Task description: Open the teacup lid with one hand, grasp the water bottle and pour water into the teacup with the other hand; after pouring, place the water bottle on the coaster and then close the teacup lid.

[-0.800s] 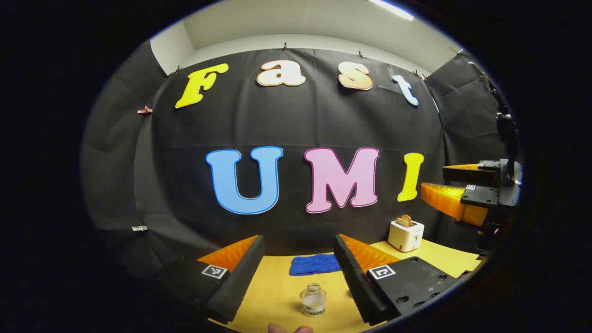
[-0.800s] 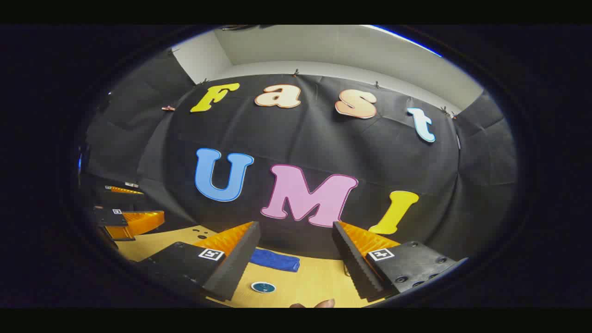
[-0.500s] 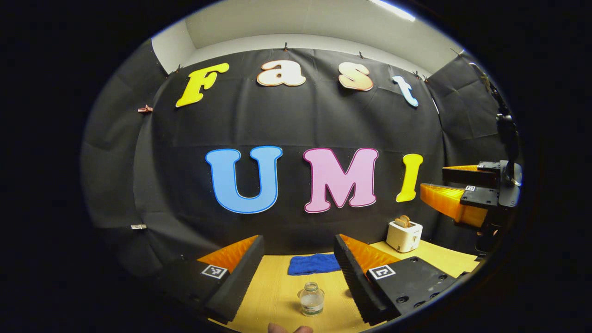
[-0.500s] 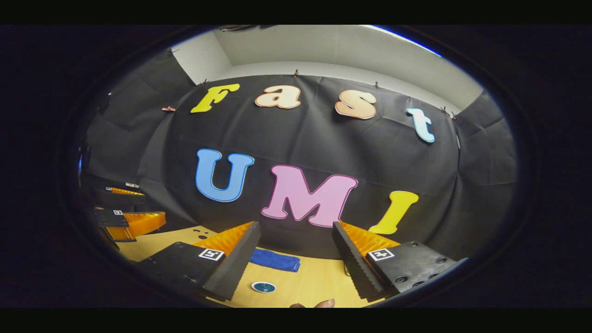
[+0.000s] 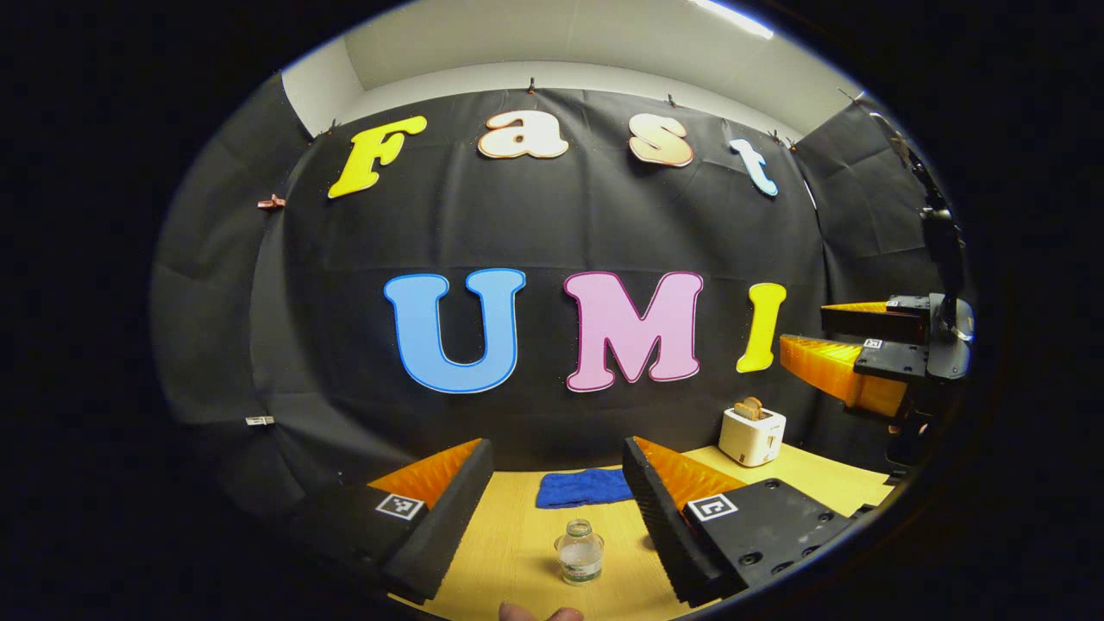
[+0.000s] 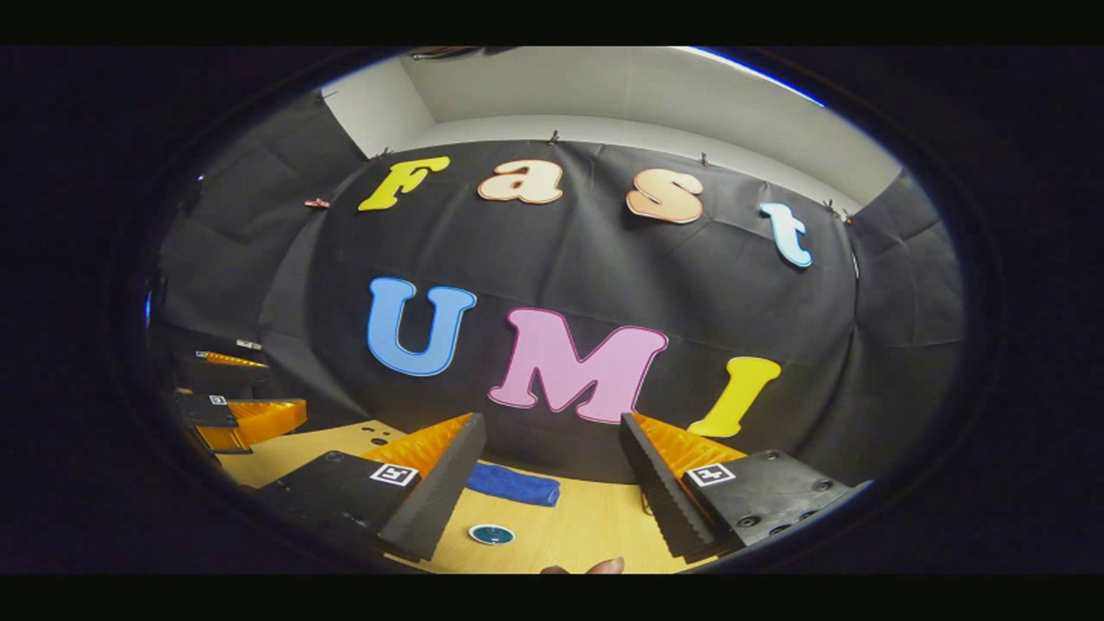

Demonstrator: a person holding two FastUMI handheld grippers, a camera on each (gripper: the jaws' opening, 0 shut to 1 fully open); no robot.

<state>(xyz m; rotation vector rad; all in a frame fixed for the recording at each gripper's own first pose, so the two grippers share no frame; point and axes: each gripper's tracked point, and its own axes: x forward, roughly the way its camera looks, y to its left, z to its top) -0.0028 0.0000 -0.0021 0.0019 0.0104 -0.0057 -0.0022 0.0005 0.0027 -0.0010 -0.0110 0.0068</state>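
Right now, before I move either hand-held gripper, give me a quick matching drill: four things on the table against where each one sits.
Things:
1. water bottle
2. coaster
3. toaster
4. blue cloth

Places:
A. back right of the table, by the wall
B. lying flat against the wall, behind the bottle
C. upright between the left hand-held gripper's open fingers
D. flat on the table ahead of the right hand-held gripper

Pairs: 1-C, 2-D, 3-A, 4-B

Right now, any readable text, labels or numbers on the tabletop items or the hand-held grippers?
No quotable text.
Small clear plastic water bottle: label band, too small and blurred to read.
Left hand-held gripper: square black-and-white coded markers on both fingers, patterns, no words.
Right hand-held gripper: same kind of markers.
White toaster: no text visible.
Round dark coaster: nothing legible.
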